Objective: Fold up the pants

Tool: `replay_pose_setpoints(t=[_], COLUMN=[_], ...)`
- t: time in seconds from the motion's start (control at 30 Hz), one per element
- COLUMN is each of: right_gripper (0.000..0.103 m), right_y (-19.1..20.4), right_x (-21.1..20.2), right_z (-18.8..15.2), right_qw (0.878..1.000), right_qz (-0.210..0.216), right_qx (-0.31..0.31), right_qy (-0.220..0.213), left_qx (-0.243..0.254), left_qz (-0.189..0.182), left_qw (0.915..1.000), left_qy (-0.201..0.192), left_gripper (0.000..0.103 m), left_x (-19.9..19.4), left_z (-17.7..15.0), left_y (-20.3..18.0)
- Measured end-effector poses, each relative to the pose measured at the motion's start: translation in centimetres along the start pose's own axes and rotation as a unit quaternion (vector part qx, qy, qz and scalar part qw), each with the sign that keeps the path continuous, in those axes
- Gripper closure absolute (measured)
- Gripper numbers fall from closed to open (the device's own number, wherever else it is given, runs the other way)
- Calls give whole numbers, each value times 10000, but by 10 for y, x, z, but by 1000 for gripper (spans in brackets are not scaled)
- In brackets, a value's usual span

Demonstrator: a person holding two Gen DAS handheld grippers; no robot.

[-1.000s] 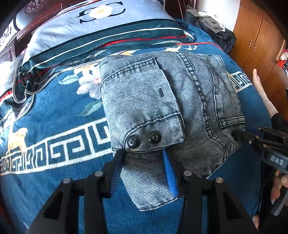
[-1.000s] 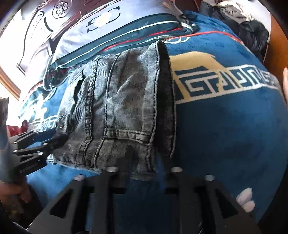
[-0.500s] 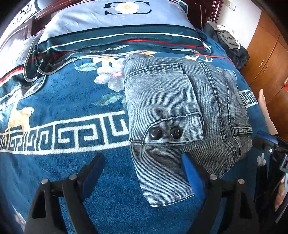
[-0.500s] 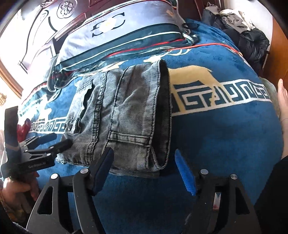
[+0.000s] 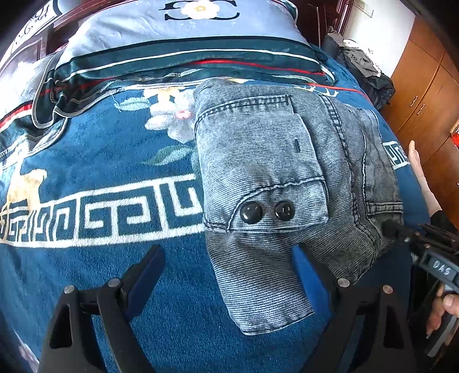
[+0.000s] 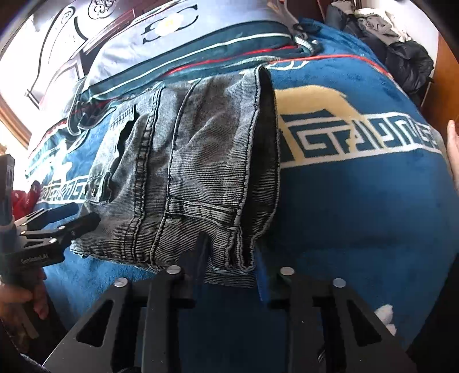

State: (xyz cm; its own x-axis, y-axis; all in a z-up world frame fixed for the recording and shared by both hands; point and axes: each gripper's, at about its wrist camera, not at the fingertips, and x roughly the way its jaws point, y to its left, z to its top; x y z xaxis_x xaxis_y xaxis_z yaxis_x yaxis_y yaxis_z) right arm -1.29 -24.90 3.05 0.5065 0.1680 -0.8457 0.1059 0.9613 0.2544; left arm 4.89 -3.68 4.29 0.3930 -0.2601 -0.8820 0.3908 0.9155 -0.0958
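1. Since half a second ago, the right tongs [image 6: 228,258] have dropped from a wide spread above the blanket. They have narrowed onto the near right corner of the folded grey washed-denim pants [image 6: 186,172], and the hem is now pinched between the fingers.
2. The left tongs [image 5: 226,272] have stayed spread wide and released. Their right blue pad rests at the lower flap of the pants, and their left pad hangs over bare blanket at 9 o'clock of that flap.
3. From the left wrist, the pants lie from 12 to 2 o'clock of the tongs. They make a squarish folded stack with two black buttons [image 5: 266,212] on the top layer, facing the camera.
4. From the right wrist, the stack runs away toward 11 o'clock. Its thick folded edge is on the right.
5. The pants rest on a bed covered by a blue plush blanket with a white key-pattern band [image 5: 100,149].
6. A pale blue pillow with a flower print [image 5: 186,28] lies at 12 o'clock, touching the stack's far edge or just short of it.
7. A brown wooden wardrobe [image 5: 424,86] stands at 2 o'clock, with a heap of dark clothes [image 5: 364,69] beside it.
8. A carved dark headboard [image 6: 94,11] shows at 11 o'clock in the right view.
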Motion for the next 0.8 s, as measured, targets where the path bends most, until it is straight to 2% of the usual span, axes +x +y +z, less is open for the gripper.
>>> replay_pose_setpoints(t=[0.07,0.17,0.27,0.4,0.53,0.6,0.8], right_gripper=[84,83,79,54,41,35,34], right_y=[0,0,0,-11,-24,-28,-40], right_x=[-7,1,6,-2,-18,-22,-12], right_z=[-1,-3,0,2,8,14,31], right_qw=[10000,9999,9998,9999,9985,9974,9937], right_qz=[-12,-96,-126,-52,175,296,688], right_qx=[13,-43,-126,109,412,503,812], right_qy=[-90,30,124,28,-313,-431,-345], left_qx=[-21,-21,5,-131,-396,-577,-986], left_qz=[-50,-98,-49,-132,-295,-424,-678], left_qw=[10000,9999,10000,9998,9984,9970,9924], left_qy=[15,26,-19,-81,-257,-306,-288], left_gripper=[11,11,11,12,12,12,11], left_x=[1,3,0,-7,-17,-19,-15], left_z=[0,0,1,5,10,16,37], left_y=[2,1,-1,5,15,21,33])
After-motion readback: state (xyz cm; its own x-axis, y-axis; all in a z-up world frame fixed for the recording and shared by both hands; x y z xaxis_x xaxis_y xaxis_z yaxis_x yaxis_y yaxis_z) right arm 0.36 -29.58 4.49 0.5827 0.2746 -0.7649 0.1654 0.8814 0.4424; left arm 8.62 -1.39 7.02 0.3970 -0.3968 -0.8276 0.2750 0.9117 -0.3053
